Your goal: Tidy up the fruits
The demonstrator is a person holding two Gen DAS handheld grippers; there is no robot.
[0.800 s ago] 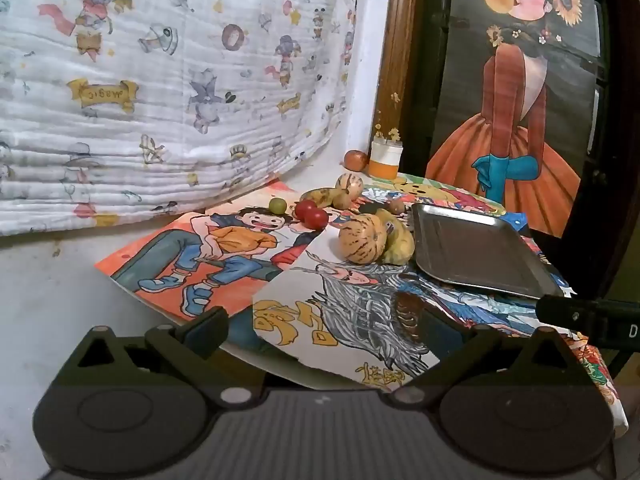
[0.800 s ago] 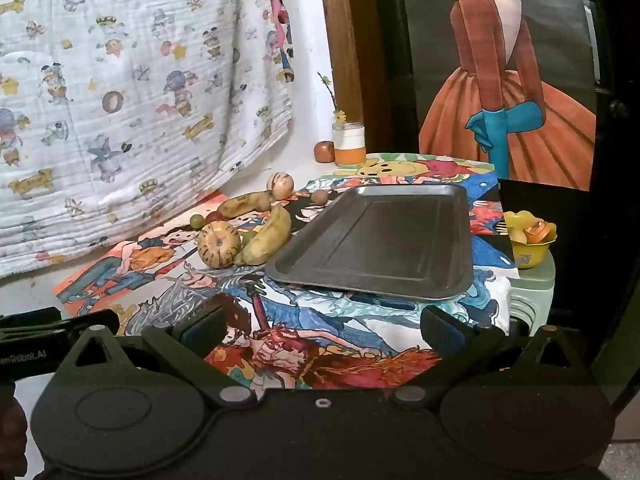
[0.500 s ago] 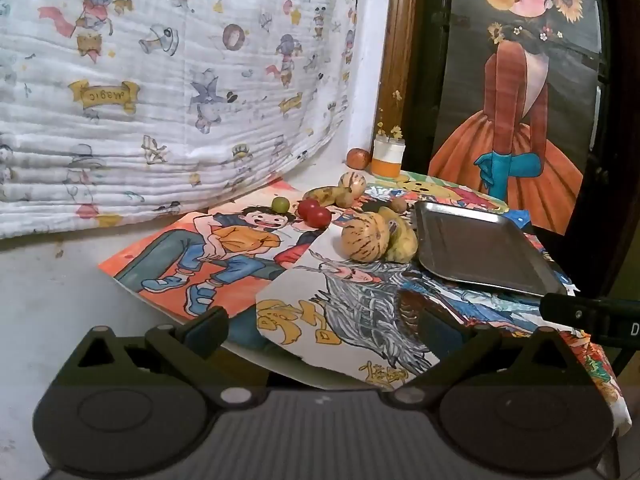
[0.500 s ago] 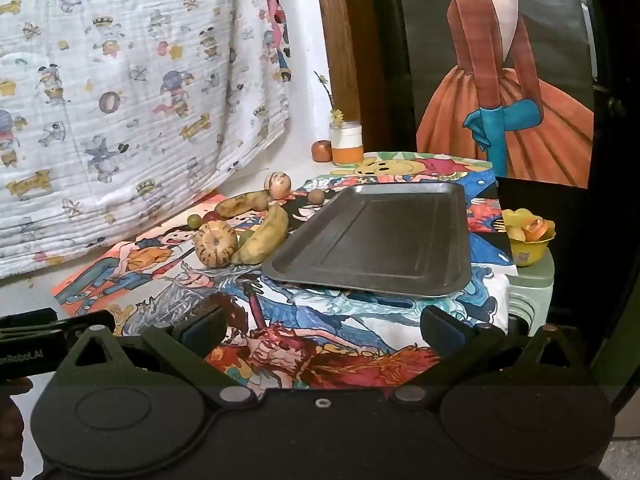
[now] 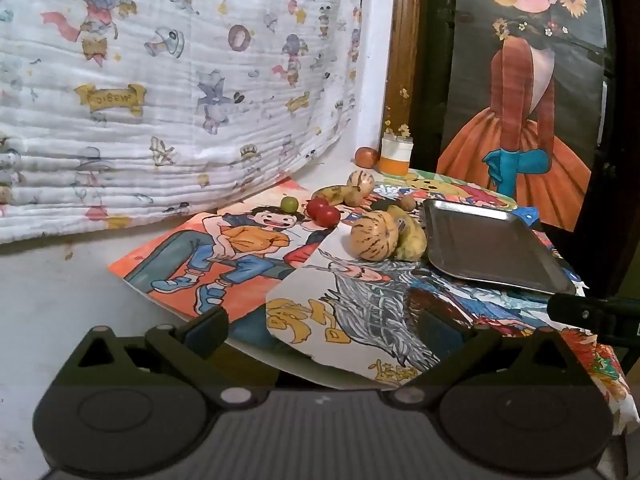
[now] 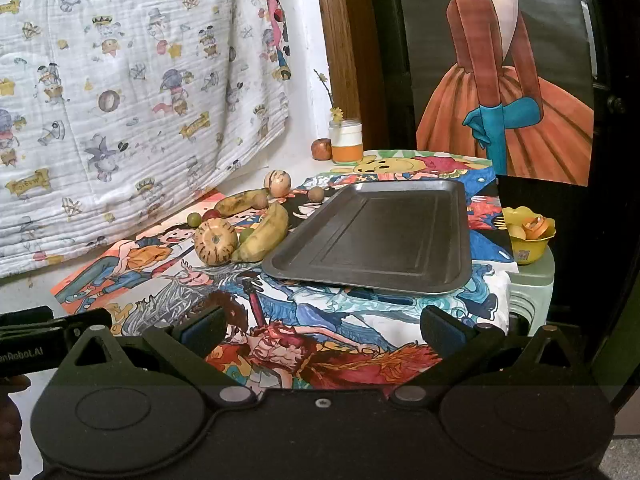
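Beside one metal tray (image 6: 376, 236), two bananas (image 6: 262, 236), two hand-held grippers (image 5: 324, 330) (image 6: 322, 330) wide, empty.

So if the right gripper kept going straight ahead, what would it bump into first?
Probably the colourful cartoon-print tablecloth between its open fingers, since the right gripper tilts downward; the flat grey metal tray lies just beyond. Depth is hard to judge.
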